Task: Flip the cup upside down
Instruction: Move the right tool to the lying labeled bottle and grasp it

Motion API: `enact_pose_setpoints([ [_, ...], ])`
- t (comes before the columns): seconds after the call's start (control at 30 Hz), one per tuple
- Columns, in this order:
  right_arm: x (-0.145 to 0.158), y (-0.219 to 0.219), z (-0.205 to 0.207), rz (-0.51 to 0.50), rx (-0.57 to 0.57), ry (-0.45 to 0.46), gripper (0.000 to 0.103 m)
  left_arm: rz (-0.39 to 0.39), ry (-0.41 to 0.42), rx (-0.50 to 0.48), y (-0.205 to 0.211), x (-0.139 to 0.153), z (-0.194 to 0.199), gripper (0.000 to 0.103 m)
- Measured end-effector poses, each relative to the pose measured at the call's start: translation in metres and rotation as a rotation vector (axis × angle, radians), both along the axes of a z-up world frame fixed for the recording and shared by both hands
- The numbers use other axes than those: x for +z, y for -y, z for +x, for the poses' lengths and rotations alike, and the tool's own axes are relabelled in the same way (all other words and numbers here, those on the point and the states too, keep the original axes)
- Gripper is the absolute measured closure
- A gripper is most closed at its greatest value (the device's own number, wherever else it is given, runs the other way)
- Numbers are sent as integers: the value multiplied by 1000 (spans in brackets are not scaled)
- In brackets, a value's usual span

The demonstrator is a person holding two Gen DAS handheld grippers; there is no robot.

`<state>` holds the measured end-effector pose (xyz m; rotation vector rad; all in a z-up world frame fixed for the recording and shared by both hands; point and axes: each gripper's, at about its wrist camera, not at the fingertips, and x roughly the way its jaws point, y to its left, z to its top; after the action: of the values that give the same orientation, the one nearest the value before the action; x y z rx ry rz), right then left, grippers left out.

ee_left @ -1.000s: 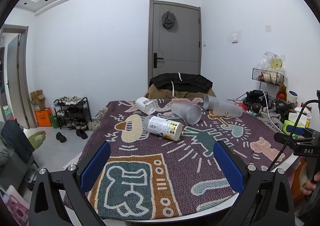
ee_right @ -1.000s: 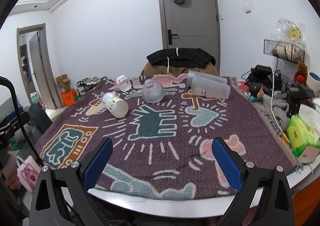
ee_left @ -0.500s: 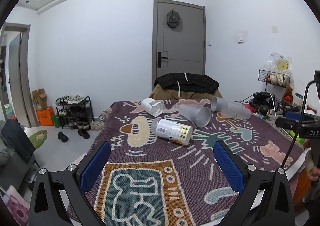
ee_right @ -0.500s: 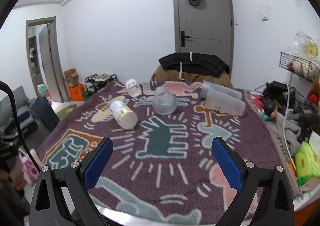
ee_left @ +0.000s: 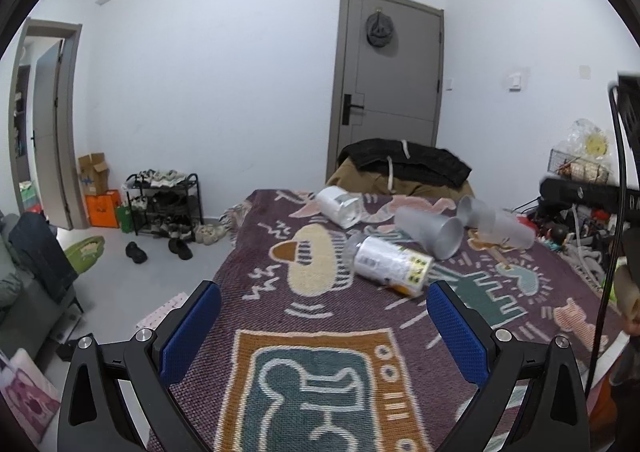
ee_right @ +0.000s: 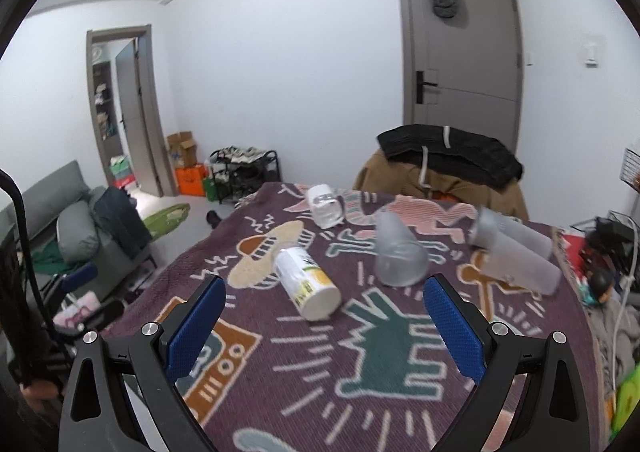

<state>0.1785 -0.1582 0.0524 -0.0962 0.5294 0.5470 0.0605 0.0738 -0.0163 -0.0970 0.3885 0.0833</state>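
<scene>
Several cups lie on their sides on a patterned cloth over the table (ee_left: 320, 352). A white labelled cup (ee_left: 390, 264) (ee_right: 306, 282) is nearest. A frosted grey cup (ee_left: 434, 230) (ee_right: 398, 252) lies behind it. Two long frosted cups (ee_left: 498, 221) (ee_right: 520, 252) lie at the right, and a small clear white-based cup (ee_left: 340, 203) (ee_right: 326, 205) lies at the far side. My left gripper (ee_left: 322, 330) and right gripper (ee_right: 324, 324) are both open and empty, above the near part of the table, short of the cups.
A chair draped with dark and brown clothes (ee_left: 404, 167) stands behind the table. A shoe rack (ee_left: 164, 203) and boxes are at the far left wall. Clutter and cables (ee_left: 576, 228) sit at the table's right. A grey sofa (ee_right: 64, 228) is at the left.
Both grippers have moved forward over the table and swung left, so the cups appear closer. Both stay open and empty. The cups have not moved.
</scene>
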Motion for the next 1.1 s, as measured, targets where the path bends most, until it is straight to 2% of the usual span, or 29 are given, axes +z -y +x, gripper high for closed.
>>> enact_pose_setpoints([
  [0.13, -4, -28, 19, -17, 17, -18, 4, -21, -49, 30, -17, -16, 11, 0],
  [0.37, -23, -70, 51, -105, 60, -59, 4, -43, -91, 82, -43, -28, 20, 0],
  [0.6, -56, -108, 79, -275, 97, -83, 4, -80, -115, 131, -69, -30, 27, 0],
  [1.1, -125, -154, 133, -535, 173, -216, 4, -222, -157, 179, -103, -57, 30, 0],
])
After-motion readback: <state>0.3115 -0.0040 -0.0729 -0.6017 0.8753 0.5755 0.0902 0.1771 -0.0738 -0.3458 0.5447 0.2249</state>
